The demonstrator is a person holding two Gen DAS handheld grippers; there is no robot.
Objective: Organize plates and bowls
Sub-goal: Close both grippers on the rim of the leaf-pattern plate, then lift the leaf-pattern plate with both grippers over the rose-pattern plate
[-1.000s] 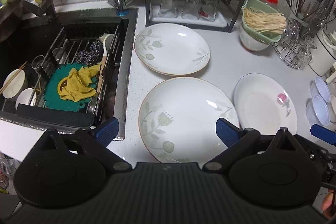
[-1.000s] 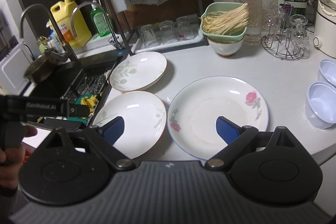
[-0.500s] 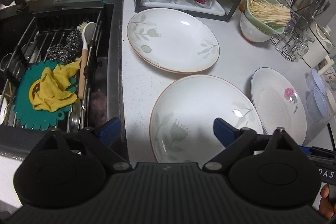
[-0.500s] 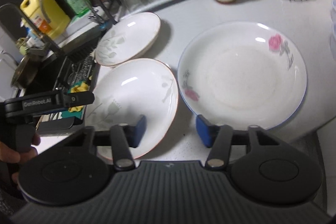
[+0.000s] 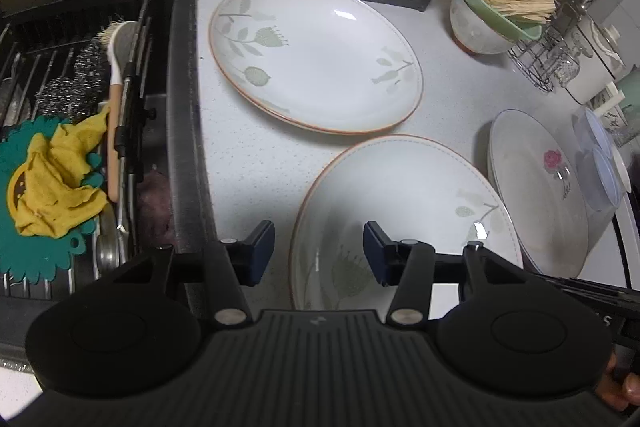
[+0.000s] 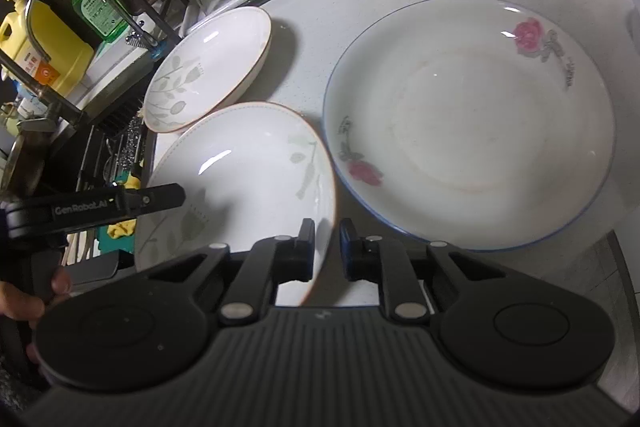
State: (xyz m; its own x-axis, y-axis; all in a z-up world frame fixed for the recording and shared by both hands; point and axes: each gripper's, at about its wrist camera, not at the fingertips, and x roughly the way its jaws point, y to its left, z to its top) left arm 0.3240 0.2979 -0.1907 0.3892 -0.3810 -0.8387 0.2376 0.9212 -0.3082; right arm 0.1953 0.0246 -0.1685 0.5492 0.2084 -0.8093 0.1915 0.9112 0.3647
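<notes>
We see the near leaf-pattern plate (image 6: 240, 163) on the table (image 5: 256, 163), beside the rose plate (image 6: 468, 123). Right gripper (image 6: 323, 251) pinches its rim. Left gripper (image 5: 319, 253), jaws just closing, straddles the opposite rim, pads not yet pressing.

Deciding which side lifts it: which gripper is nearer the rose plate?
Right. The right gripper sits at the near leaf plate's rim beside the rose plate; the left gripper straddles that leaf plate's far rim.
</notes>
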